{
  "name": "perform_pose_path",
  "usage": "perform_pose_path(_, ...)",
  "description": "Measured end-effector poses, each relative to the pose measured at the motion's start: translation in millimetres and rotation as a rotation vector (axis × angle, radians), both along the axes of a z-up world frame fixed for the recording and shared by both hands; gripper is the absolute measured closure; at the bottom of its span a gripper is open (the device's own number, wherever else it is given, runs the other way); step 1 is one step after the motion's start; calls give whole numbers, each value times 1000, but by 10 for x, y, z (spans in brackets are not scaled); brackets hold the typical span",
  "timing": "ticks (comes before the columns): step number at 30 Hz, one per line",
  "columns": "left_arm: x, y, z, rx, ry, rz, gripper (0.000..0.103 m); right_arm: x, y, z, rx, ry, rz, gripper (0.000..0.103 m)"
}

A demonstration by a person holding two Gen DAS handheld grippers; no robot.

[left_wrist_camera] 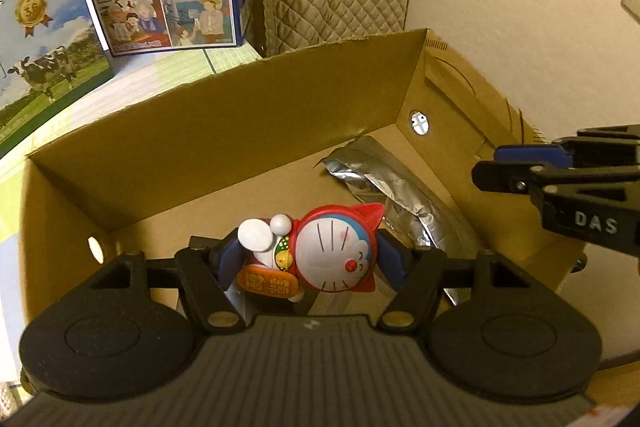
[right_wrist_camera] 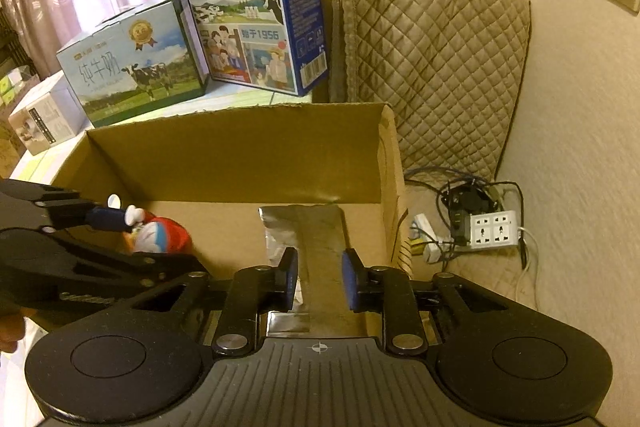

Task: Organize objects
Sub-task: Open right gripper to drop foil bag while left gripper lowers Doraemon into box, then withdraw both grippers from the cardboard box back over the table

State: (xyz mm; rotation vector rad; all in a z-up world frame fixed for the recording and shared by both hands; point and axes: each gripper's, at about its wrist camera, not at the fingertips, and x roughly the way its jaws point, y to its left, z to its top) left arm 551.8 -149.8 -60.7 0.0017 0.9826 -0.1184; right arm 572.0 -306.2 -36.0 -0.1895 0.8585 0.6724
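Observation:
A red, white and blue cat-robot toy (left_wrist_camera: 336, 255) lies sideways between the blue pads of my left gripper (left_wrist_camera: 310, 263), which is shut on it low inside an open cardboard box (left_wrist_camera: 224, 115). A crumpled silver foil pouch (left_wrist_camera: 400, 195) lies on the box floor to the toy's right. In the right wrist view my right gripper (right_wrist_camera: 320, 277) stands open just above the foil pouch (right_wrist_camera: 316, 227), its pads apart and not pressing it. The toy (right_wrist_camera: 164, 237) and my left gripper (right_wrist_camera: 140, 239) show at the left of the box (right_wrist_camera: 240, 155). My right gripper (left_wrist_camera: 490, 165) pokes in over the box's right wall.
Two milk cartons, a blue one (right_wrist_camera: 256, 11) and a pale one with a cow (right_wrist_camera: 132, 67), stand behind the box. A quilted beige cover (right_wrist_camera: 432, 59) hangs at the back right. A power strip (right_wrist_camera: 492, 229) with tangled cables lies right of the box, by the wall.

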Motion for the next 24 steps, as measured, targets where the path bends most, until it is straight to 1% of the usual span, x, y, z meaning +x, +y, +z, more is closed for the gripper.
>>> perform_pose_path(2, 28, -13, -10, 2, -4, 4, 37, 6, -16, 2, 5, 0, 0, 80)
perform_pose_path(4, 44, -23, 5, 10, -15, 7, 34, 17, -28, 3, 12, 1, 0, 78)
perform_pose_path(11, 18, 20, 113, 10, -37, 17, 29, -12, -26, 36, 23, -8, 22, 71)
perform_pose_path(12, -1, 35, 130, 7, -37, 21, 27, -22, -23, 37, 24, -9, 25, 69)
perform_pose_path(15, -64, 77, 181, -1, -38, 35, 26, -62, -9, 43, 26, -9, 36, 63)
perform_pose_path(17, -110, 106, 219, -5, -39, 45, 23, -87, 4, 50, 24, -10, 42, 59)
perform_pose_path(19, -162, 134, 263, -7, -47, 53, 23, -123, 11, 56, 21, -11, 43, 54)
perform_pose_path(24, -280, 200, 373, -10, -60, 80, 19, -212, 8, 83, 21, -12, 52, 46)
